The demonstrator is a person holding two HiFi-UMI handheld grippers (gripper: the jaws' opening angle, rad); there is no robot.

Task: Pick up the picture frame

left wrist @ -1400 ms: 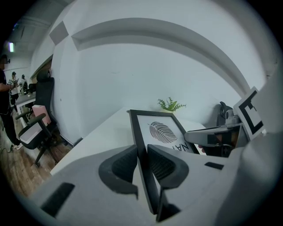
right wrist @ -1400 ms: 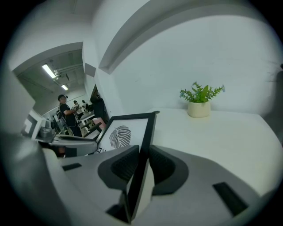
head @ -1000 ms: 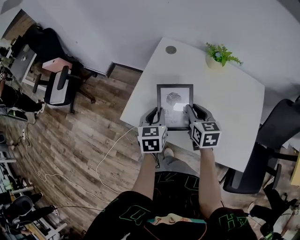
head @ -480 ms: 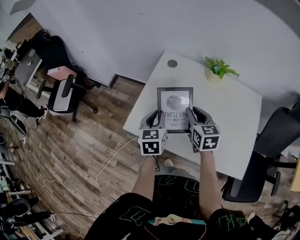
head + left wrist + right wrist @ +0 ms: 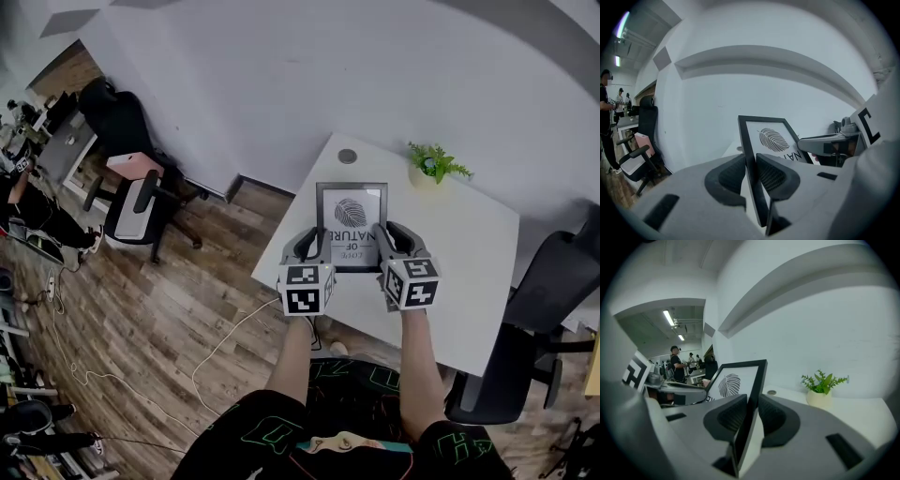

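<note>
- While both my grippers pinch the picture frame (image 5: 351, 225), I read the step as the lift itself: grasp done, frame looks clear of the desk (image 5: 469, 272), though I can't see its bottom edge to be sure
- left gripper (image 5: 751, 165): jaws narrowed to the frame's thickness, pads pressing front & back of its left rail
- right gripper (image 5: 753, 405): same on the right rail, pads tight on both faces, nothing else between them
- frame sits between the two grippers over the desk's near-left part, tilted w/ its top away from me, leaf print & lettering facing up at me
- next move, as I judge it: keep both hands level w/ each other & at the same spacing, so the frame doesn't twist or slide out of the pads; no extra squeeze needed, glass front could be fragile
- containers: one small pale pot (image 5: 424, 175) near the desk's far edge, toward the right corner, holds a green plant (image 5: 438, 161); well apart from the frame, not in the way
- round cap (image 5: 348, 156) at the desk's far corner, flat in the top, holds nothing I can see
</note>
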